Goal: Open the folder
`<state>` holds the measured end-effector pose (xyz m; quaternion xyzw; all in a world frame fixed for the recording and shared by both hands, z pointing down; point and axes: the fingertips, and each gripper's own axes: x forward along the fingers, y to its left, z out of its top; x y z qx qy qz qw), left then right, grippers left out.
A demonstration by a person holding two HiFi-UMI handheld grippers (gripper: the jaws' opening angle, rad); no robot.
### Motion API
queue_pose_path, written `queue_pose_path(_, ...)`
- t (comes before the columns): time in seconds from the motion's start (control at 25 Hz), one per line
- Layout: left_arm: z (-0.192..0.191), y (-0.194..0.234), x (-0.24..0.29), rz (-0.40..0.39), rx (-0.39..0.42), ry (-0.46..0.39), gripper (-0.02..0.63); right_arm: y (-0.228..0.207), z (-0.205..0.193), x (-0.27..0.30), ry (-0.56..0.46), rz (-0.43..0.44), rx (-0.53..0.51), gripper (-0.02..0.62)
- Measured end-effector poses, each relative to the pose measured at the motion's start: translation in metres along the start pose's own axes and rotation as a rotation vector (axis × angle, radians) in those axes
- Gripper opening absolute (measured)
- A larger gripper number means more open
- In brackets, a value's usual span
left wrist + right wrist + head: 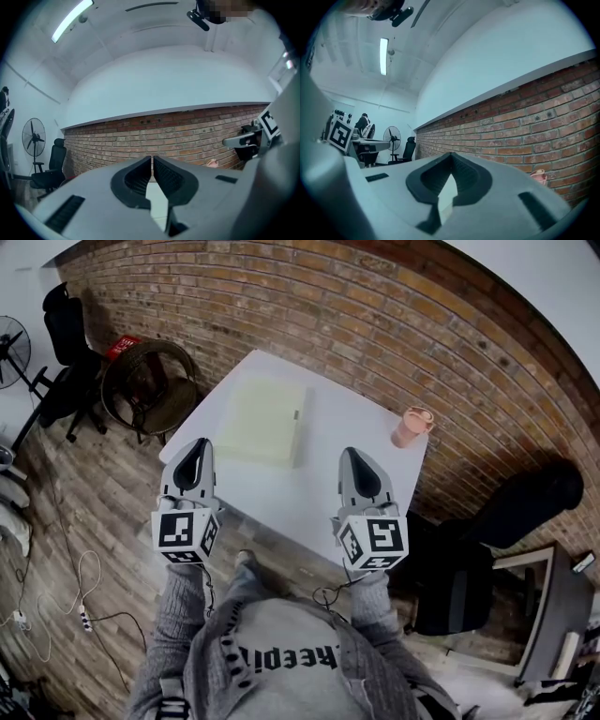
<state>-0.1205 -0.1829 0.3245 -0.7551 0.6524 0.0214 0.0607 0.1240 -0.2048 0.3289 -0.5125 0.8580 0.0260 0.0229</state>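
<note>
A pale yellow-green folder (262, 418) lies closed and flat on the far-left part of the white table (323, 484). My left gripper (201, 443) hovers over the table's near-left corner, short of the folder, its jaws shut with nothing between them (152, 158). My right gripper (352, 453) hangs over the near edge further right, also shut and empty (451, 154). Both point level toward the brick wall. Neither touches the folder. The folder does not show in either gripper view.
A pink cup (412, 427) stands near the table's far-right corner. A wicker chair (150, 381) and a black office chair (70, 343) are beyond the left side, another black chair (506, 512) at the right. Cables (56, 606) lie on the wooden floor.
</note>
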Motion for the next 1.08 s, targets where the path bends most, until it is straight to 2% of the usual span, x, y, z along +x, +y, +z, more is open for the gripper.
queue_pose_path(1.08, 0.004, -0.037, 0.001, -0.035, 0.012, -0.007, 0.018, -0.018, 0.007, -0.021, -0.035, -0.014, 0.027, 0.005)
